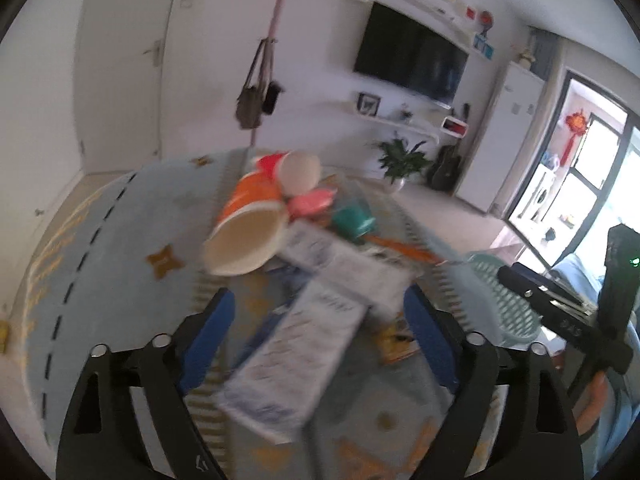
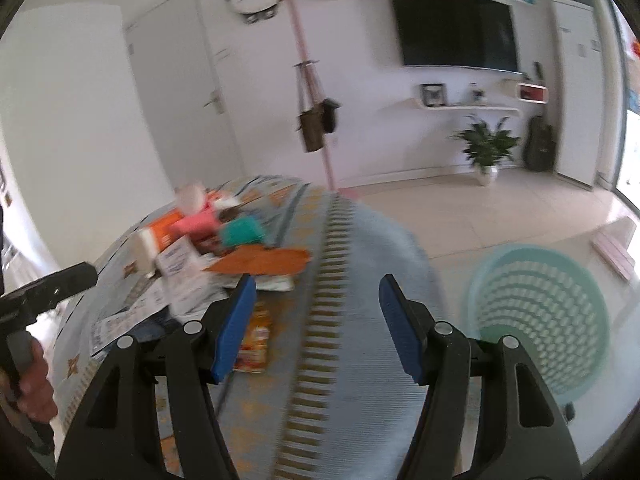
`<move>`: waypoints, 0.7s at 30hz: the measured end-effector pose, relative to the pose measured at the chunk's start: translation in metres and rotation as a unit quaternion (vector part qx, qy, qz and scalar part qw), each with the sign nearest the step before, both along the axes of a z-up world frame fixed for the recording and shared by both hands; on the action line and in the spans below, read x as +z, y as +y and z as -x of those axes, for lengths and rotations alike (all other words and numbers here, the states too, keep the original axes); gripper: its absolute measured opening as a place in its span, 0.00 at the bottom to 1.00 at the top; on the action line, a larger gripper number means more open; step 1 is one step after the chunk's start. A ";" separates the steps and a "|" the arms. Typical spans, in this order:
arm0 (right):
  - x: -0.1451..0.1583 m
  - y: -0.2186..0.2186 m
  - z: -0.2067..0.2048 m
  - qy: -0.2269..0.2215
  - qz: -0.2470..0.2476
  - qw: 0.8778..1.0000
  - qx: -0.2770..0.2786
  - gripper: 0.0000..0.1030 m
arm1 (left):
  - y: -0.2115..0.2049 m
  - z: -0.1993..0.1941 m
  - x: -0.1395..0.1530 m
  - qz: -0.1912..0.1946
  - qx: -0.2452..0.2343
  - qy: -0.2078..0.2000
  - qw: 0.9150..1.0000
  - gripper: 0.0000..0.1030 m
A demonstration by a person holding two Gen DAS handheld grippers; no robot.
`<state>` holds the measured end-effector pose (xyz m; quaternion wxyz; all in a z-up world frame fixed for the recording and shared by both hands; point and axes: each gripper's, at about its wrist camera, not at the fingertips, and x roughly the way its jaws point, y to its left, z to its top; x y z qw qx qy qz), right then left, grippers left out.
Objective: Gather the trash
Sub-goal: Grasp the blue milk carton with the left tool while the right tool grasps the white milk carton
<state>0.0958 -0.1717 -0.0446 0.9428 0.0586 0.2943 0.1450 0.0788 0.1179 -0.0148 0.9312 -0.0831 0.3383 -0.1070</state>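
Note:
A heap of trash lies on a light blue rug [image 1: 100, 248]. It holds an orange paper cup [image 1: 248, 232] on its side, a white cup [image 1: 298, 172], a pink piece [image 1: 310, 202], a teal cup [image 1: 354, 218], an orange wrapper [image 1: 404, 248] and a white and blue carton [image 1: 296, 356]. My left gripper [image 1: 320, 312] is open, with the carton lying between its blue fingers. My right gripper [image 2: 316, 300] is open and empty over the rug's fringed edge [image 2: 320, 320]. The heap [image 2: 208, 248] lies to its left. A green mesh basket [image 2: 536, 320] stands on the floor at the right; it also shows in the left wrist view [image 1: 508, 304].
A small orange snack packet [image 2: 254, 340] lies by the right gripper's left finger. A coat stand [image 2: 316, 120] with hanging bags, a potted plant [image 2: 486, 152], a guitar case [image 2: 540, 144] and a wall television [image 2: 452, 28] stand behind. Tiled floor [image 2: 500, 216] lies beyond the rug.

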 end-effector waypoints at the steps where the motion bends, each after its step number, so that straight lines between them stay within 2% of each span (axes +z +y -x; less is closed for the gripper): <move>1: -0.001 0.009 -0.002 0.000 0.004 1.000 0.007 0.59 | 0.004 -0.002 -0.007 -0.001 -0.013 0.014 1.000 0.87; 5: -0.007 0.036 -0.004 0.007 0.011 0.999 0.040 0.59 | 0.007 -0.017 -0.037 -0.028 -0.043 0.075 0.996 0.87; 9: -0.015 0.057 -0.006 0.018 0.020 0.997 0.078 0.59 | 0.001 -0.029 -0.056 -0.047 -0.064 0.109 0.991 0.86; 13: -0.020 0.075 -0.009 0.028 0.039 0.994 0.101 0.59 | -0.006 -0.040 -0.068 -0.061 -0.064 0.134 0.987 0.72; 16: -0.023 0.082 -0.013 0.038 0.035 0.992 0.115 0.59 | -0.006 -0.040 -0.068 -0.074 -0.051 0.123 0.988 0.68; 19: -0.028 0.089 -0.019 0.050 0.023 0.990 0.128 0.59 | 0.001 -0.032 -0.066 -0.060 -0.041 0.115 0.991 0.59; 20: -0.030 0.094 -0.021 0.054 0.025 0.990 0.129 0.60 | 0.006 -0.027 -0.065 -0.047 -0.036 0.116 0.992 0.58; 21: -0.031 0.096 -0.023 0.055 0.028 0.990 0.128 0.67 | 0.008 -0.020 -0.064 -0.040 -0.032 0.116 0.992 0.58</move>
